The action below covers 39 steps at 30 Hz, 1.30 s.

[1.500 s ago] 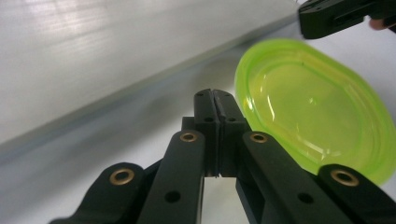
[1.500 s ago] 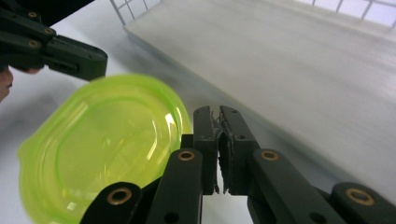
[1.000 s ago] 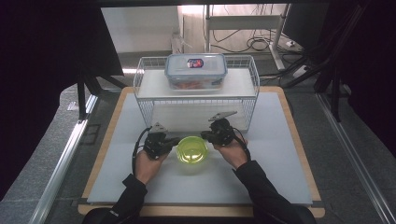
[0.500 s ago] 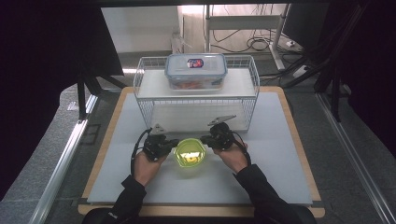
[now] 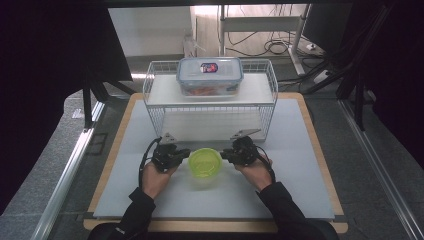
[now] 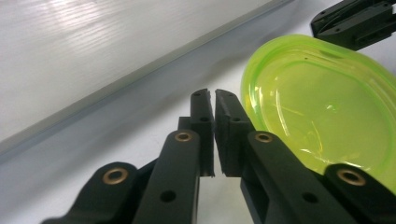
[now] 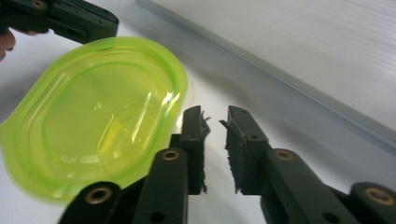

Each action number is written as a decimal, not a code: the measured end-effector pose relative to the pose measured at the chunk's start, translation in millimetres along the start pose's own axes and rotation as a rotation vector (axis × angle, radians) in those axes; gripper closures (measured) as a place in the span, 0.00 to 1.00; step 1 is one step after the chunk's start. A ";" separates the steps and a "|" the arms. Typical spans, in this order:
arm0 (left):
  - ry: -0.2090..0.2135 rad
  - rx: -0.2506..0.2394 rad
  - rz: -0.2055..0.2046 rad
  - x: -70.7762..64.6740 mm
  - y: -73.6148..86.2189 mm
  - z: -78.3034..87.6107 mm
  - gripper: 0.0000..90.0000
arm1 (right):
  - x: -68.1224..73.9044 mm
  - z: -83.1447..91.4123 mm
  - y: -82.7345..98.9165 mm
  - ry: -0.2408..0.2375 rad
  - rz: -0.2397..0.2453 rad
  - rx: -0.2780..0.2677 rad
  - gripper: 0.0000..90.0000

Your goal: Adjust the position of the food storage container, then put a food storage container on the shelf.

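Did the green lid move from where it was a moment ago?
No. The green lid sits at the same spot in front of the wire rack, between both grippers.

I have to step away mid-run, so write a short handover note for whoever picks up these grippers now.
Left gripper: jaws nearly shut, nothing between them, beside the green lid.
Right gripper: jaws slightly apart, just been opening, empty, at the lid's other side.
Green lid sits on a clear tub on the white mat, in front of the wire rack; a lidded box stands on the rack.
Done: lid on the tub.
Left: can't tell if it's sealed; check.
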<state>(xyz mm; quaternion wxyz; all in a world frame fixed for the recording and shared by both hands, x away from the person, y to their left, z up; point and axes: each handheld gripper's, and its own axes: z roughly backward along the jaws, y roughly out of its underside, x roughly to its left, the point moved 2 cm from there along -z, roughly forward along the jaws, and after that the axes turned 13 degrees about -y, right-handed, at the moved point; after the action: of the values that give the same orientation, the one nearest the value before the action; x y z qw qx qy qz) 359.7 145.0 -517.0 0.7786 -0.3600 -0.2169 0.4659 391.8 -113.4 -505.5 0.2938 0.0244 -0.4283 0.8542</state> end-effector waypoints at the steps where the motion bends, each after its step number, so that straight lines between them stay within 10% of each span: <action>1: -0.005 0.001 -0.005 1.2 0.8 2.2 0.94 | 0.0 0.0 0.0 0.000 0.000 0.000 0.82; 13: -0.042 -0.019 -0.067 13.5 28.4 29.6 0.30 | 10.7 28.2 15.2 0.003 0.044 -0.017 0.38; 26: -0.099 -0.064 -0.104 15.7 46.5 45.8 0.08 | 10.9 26.9 18.5 -0.037 0.016 -0.005 0.04; 32: -0.097 -0.074 -0.104 14.8 51.0 50.0 0.07 | 11.6 27.9 13.6 -0.046 -0.021 -0.006 0.07; 39: -0.063 -0.071 -0.097 13.0 51.2 51.2 0.09 | 15.0 27.2 0.7 -0.090 -0.059 -0.014 0.40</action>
<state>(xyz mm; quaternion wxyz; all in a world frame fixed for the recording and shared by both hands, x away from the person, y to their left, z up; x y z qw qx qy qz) 302.2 190.5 -523.0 0.7797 -0.3619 -0.2747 0.4308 373.4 -126.7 -484.5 0.2995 0.0737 -0.4460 0.8402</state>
